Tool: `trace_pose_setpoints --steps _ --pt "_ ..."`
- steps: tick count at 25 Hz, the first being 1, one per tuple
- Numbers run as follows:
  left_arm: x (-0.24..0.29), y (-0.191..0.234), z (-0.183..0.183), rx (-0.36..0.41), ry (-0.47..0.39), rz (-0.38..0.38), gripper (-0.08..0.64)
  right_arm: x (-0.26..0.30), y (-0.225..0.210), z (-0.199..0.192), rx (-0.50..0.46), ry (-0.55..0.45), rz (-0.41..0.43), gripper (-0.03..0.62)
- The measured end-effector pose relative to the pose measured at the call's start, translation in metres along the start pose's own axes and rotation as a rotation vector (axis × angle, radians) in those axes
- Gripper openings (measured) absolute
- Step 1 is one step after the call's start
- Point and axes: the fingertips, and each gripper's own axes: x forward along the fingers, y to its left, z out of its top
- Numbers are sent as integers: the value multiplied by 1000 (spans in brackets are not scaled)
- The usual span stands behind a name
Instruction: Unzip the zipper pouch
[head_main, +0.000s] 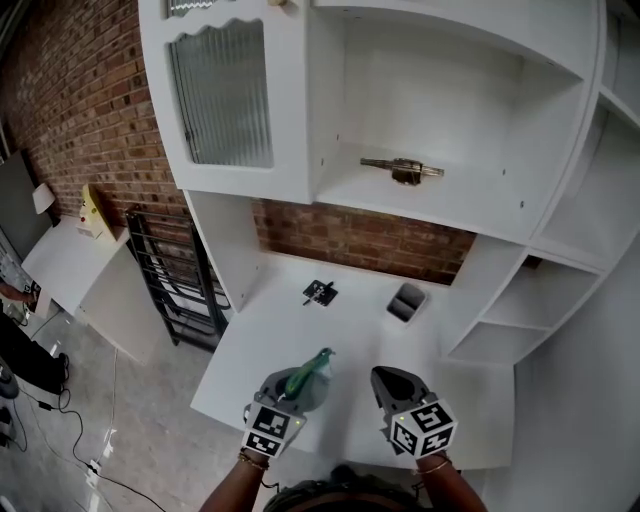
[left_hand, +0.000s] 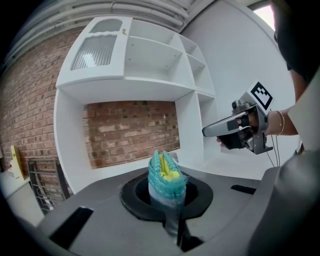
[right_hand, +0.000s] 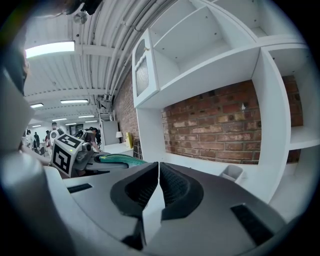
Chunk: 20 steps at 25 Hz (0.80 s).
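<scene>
In the head view a teal-green zipper pouch (head_main: 308, 373) sticks forward out of my left gripper (head_main: 296, 388), low over the front of the white table (head_main: 262, 330). The left gripper view shows that pouch (left_hand: 167, 176) end-on, knitted teal with yellow showing inside its top, pinched upright in my left gripper (left_hand: 168, 200). My right gripper (head_main: 388, 380) is a short way to the right of the pouch and apart from it. Its jaws (right_hand: 159, 175) are shut with nothing between them. The right gripper view shows the pouch (right_hand: 119, 159) off to the left.
A small grey bin (head_main: 406, 302) and a small black object (head_main: 320, 293) sit farther back on the table. A metallic object (head_main: 403, 170) lies on the white shelf above. A ribbed-glass cabinet door (head_main: 220, 95) is at upper left, and a black rack (head_main: 170, 280) stands left of the table.
</scene>
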Motion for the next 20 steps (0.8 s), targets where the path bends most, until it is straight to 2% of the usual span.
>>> trace_pose_setpoints --steps 13,20 --pt "66 39 15 -23 -18 -1 5 -12 -20 1 20 -39 -51 3" --pt "109 60 17 -120 -16 0 5 -25 -37 -4 47 -39 -93 2"
